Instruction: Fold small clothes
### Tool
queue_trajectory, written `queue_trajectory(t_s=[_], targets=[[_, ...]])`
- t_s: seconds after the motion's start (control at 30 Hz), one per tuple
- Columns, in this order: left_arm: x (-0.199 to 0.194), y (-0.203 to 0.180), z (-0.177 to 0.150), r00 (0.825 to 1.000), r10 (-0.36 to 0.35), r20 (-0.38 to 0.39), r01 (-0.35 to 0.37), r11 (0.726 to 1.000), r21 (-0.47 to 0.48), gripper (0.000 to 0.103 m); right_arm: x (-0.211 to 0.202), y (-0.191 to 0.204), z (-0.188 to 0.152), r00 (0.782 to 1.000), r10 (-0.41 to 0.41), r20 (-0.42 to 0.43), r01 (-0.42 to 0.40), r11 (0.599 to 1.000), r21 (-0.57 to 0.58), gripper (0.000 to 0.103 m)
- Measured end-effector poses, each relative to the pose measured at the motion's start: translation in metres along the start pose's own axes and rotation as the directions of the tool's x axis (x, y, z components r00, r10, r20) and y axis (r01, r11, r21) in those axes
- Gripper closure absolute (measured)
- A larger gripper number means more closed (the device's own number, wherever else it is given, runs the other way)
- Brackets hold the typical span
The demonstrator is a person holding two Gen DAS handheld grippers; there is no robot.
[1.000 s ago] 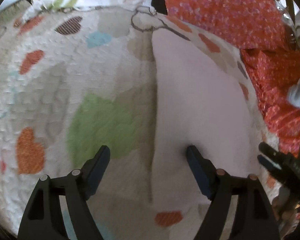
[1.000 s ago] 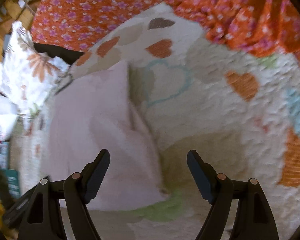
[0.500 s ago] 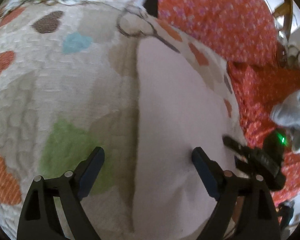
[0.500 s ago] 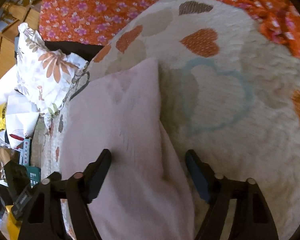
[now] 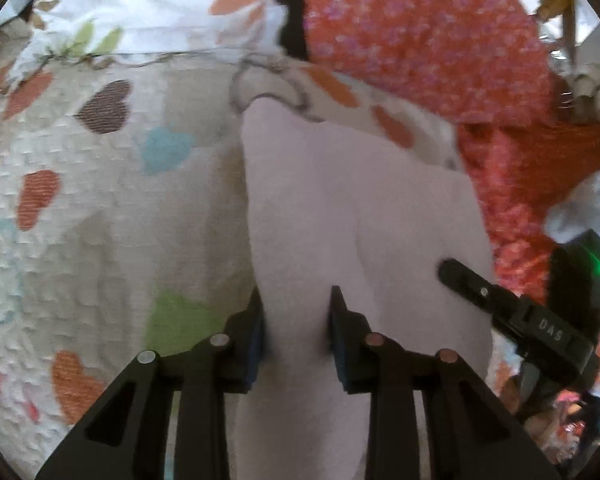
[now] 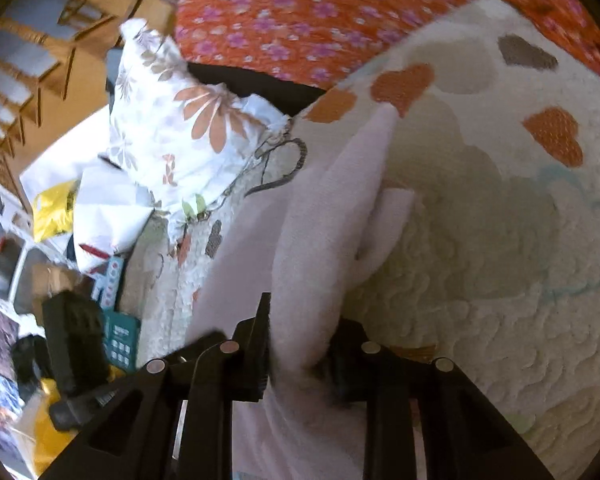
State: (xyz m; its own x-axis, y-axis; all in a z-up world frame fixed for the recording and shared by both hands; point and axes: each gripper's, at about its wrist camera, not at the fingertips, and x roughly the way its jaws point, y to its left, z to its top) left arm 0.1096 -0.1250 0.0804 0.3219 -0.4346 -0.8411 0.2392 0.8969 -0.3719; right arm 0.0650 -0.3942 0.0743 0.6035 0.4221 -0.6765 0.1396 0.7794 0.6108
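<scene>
Both my grippers pinch the near edge of the pale pink, soft fabric garment (image 5: 360, 216) on the cream heart-patterned quilted bedspread (image 5: 100, 208).

Its long axis runs away toward frame top. My left gripper (image 5: 296, 324) and right gripper (image 6: 300, 340) are each closed on cloth, equally near. Only the right view shows the lifted fold; the left view shows the garment's flat spread.

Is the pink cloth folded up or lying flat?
Partly folded: the pink cloth is doubled, one layer over another, and pinched in both grippers, left and right.
</scene>
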Motion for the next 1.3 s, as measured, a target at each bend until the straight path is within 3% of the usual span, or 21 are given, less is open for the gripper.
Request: queue_trajectory(t_s=[0.03, 0.1, 0.13, 0.23, 0.3, 0.37, 0.43, 0.47, 0.53, 0.63, 0.73, 0.8, 0.87, 0.93, 1.0, 1.07, 1.1, 1.17, 1.27, 1.3], targets=[[0.004, 0.004, -0.001, 0.999, 0.049, -0.009, -0.049, 0.999, 0.002, 0.068, 0.004, -0.002, -0.002, 0.994, -0.113, -0.005, 0.113, 0.994, -0.016, 0.072], [0.011, 0.010, -0.006, 0.990, 0.135, -0.027, -0.135, 0.991, 0.008, 0.063, 0.012, -0.013, -0.006, 0.940, -0.341, -0.001, 0.341, 0.939, -0.035, 0.066], [0.009, 0.014, -0.009, 0.992, 0.128, -0.021, -0.128, 0.992, -0.002, 0.062, 0.012, -0.019, -0.006, 0.923, -0.385, 0.001, 0.385, 0.923, -0.026, 0.066], [-0.006, 0.013, -0.021, 0.991, 0.128, 0.033, -0.127, 0.992, -0.017, 0.057, -0.010, -0.025, -0.005, 0.952, -0.300, 0.059, 0.297, 0.954, 0.050, 0.066], [-0.015, 0.011, -0.034, 0.987, 0.141, 0.071, -0.141, 0.990, -0.002, 0.042, -0.022, -0.011, -0.005, 0.963, -0.245, 0.109, 0.244, 0.970, 0.017, 0.066], [-0.010, 0.012, -0.047, 0.987, 0.152, 0.056, -0.153, 0.988, 0.007, 0.035, -0.019, 0.000, -0.010, 0.985, -0.155, 0.080, 0.157, 0.988, -0.016, 0.066], [0.007, 0.019, -0.059, 0.987, 0.159, -0.014, -0.159, 0.987, 0.000, 0.034, -0.004, 0.005, -0.017, 0.996, -0.088, 0.000, 0.088, 0.996, -0.030, 0.066], [0.011, 0.023, -0.061, 0.988, 0.151, -0.029, -0.152, 0.988, -0.018, 0.032, 0.006, 0.005, -0.022, 0.995, -0.084, -0.051, 0.082, 0.996, -0.038, 0.066], [0.003, 0.029, -0.069, 0.991, 0.135, -0.025, -0.136, 0.989, -0.054, 0.031, 0.028, 0.000, -0.029, 0.974, -0.162, -0.157, 0.155, 0.986, -0.061, 0.070], [-0.024, 0.027, -0.079, 0.987, 0.154, 0.043, -0.152, 0.987, -0.044, 0.031, 0.017, -0.001, -0.035, 0.973, -0.201, -0.113, 0.196, 0.979, -0.059, 0.072], [-0.061, 0.024, -0.096, 0.969, 0.200, 0.148, -0.195, 0.980, -0.042, 0.029, -0.005, 0.009, -0.043, 0.954, -0.300, -0.024, 0.295, 0.947, -0.126, 0.067], [-0.087, 0.022, -0.110, 0.939, 0.251, 0.234, -0.246, 0.968, -0.051, 0.021, -0.018, 0.016, -0.051, 0.941, -0.338, 0.023, 0.338, 0.929, -0.152, 0.063], [-0.109, 0.018, -0.125, 0.894, 0.316, 0.317, -0.312, 0.948, -0.066, 0.017, -0.029, 0.022, -0.059, 0.938, -0.345, 0.044, 0.347, 0.924, -0.162, 0.063], [-0.132, 0.014, -0.138, 0.833, 0.377, 0.405, -0.375, 0.923, -0.087, 0.015, -0.042, 0.021, -0.068, 0.931, -0.357, 0.071, 0.364, 0.915, -0.171, 0.060], [-0.153, 0.007, -0.153, 0.756, 0.423, 0.500, -0.428, 0.897, -0.112, 0.000, -0.054, 0.027, -0.077, 0.922, -0.371, 0.114, 0.386, 0.905, -0.180, 0.054], [-0.171, 0.001, -0.164, 0.697, 0.436, 0.570, -0.455, 0.883, -0.119, 0.000, -0.066, 0.033, -0.089, 0.914, -0.374, 0.160, 0.399, 0.899, -0.179, 0.051], [-0.179, -0.002, -0.170, 0.678, 0.436, 0.592, -0.467, 0.877, -0.112, 0.000, -0.071, 0.036, -0.096, 0.910, -0.374, 0.179, 0.403, 0.898, -0.176, 0.048], [-0.188, -0.007, -0.172, 0.679, 0.419, 0.603, -0.473, 0.877, -0.077, 0.000, -0.083, 0.043, -0.112, 0.903, -0.374, 0.210, 0.410, 0.896, -0.170, 0.045], [-0.184, -0.015, -0.173, 0.747, 0.357, 0.560, -0.434, 0.901, 0.003, 0.000, -0.092, 0.050, -0.135, 0.891, -0.388, 0.238, 0.430, 0.888, -0.165, 0.041], [-0.179, -0.015, -0.175, 0.782, 0.327, 0.531, -0.401, 0.916, 0.026, 0.000, -0.093, 0.051, -0.141, 0.887, -0.395, 0.240, 0.439, 0.883, -0.165, 0.039]])
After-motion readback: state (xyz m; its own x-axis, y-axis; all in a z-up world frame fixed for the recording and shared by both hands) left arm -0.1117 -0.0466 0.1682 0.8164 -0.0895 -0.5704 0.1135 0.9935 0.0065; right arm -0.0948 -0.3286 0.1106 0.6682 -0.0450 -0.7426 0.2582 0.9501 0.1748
